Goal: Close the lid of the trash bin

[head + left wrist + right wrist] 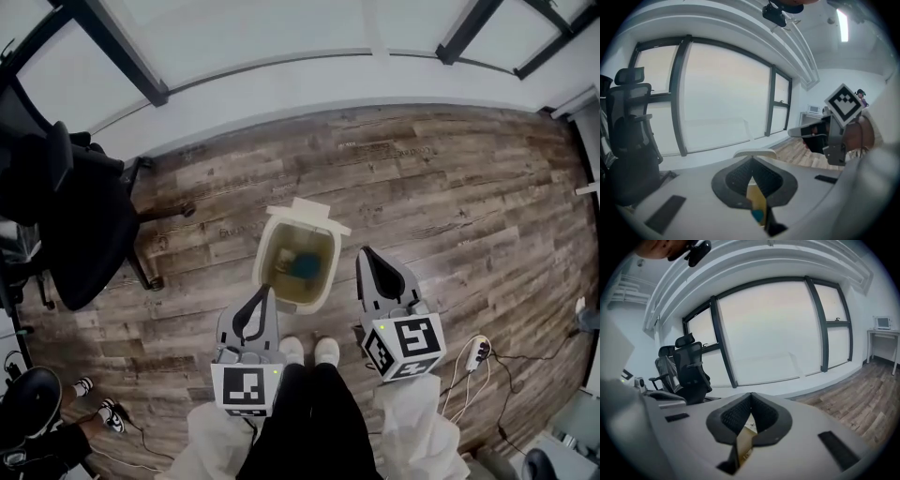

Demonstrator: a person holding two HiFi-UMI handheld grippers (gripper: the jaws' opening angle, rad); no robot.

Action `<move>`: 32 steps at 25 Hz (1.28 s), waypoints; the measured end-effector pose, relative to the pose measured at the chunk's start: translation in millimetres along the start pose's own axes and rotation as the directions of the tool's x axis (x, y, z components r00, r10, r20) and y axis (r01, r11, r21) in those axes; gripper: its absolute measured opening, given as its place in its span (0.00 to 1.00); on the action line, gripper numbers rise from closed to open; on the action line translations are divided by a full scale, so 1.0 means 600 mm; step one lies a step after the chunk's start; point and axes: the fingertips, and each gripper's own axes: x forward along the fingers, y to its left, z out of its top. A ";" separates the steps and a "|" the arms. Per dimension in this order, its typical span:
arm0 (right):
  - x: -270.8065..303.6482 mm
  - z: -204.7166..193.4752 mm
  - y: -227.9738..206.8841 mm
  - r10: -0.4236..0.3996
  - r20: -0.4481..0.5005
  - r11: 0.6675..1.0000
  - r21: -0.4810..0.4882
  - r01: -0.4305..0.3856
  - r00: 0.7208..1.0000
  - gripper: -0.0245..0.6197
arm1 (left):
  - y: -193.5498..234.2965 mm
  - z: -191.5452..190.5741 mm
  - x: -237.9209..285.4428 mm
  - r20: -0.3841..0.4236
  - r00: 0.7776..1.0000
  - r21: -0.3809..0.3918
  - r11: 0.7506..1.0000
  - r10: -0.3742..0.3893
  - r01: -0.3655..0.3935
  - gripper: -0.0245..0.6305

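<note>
A cream trash bin point(323, 281) stands on the wood floor just ahead of my feet. Its lid point(308, 213) is swung up at the far rim, and something teal point(303, 265) lies inside. My left gripper point(269, 292) hangs at the bin's near left corner, jaws together, empty. My right gripper point(363, 251) hangs just right of the bin, also shut and empty. In the left gripper view the shut left gripper point(751, 162) points over the lid's edge point(755, 152); the bin's yellowish inside point(757, 202) shows below. In the right gripper view the shut right gripper point(751, 396) has the bin wall point(745, 442) beneath.
A black office chair point(70, 220) stands at the left, near the window wall; it shows as the chair point(629, 136) and the chair point(690, 373). White cables point(474, 356) lie on the floor at the right. My white shoes point(310, 352) are just behind the bin.
</note>
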 end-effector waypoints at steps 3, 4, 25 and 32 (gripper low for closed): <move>0.042 -0.011 -0.017 0.002 -0.008 1.000 0.010 -0.001 1.000 0.07 | -0.005 -0.021 0.013 -0.013 1.000 -0.007 1.000 -0.001 0.001 0.05; 0.057 -0.013 -0.020 0.004 -0.014 1.000 0.007 -0.004 1.000 0.07 | -0.006 -0.023 0.015 -0.026 1.000 -0.018 1.000 -0.004 0.004 0.05; 0.177 -0.066 -0.033 0.103 -0.227 0.991 -0.055 -0.119 0.968 0.07 | -0.010 -0.068 0.007 -0.044 0.999 -0.015 1.000 -0.008 0.007 0.05; 0.157 -0.106 -0.008 0.141 -0.262 0.989 -0.012 -0.150 0.955 0.07 | -0.007 -0.083 0.006 -0.051 0.999 -0.022 1.000 0.008 -0.009 0.05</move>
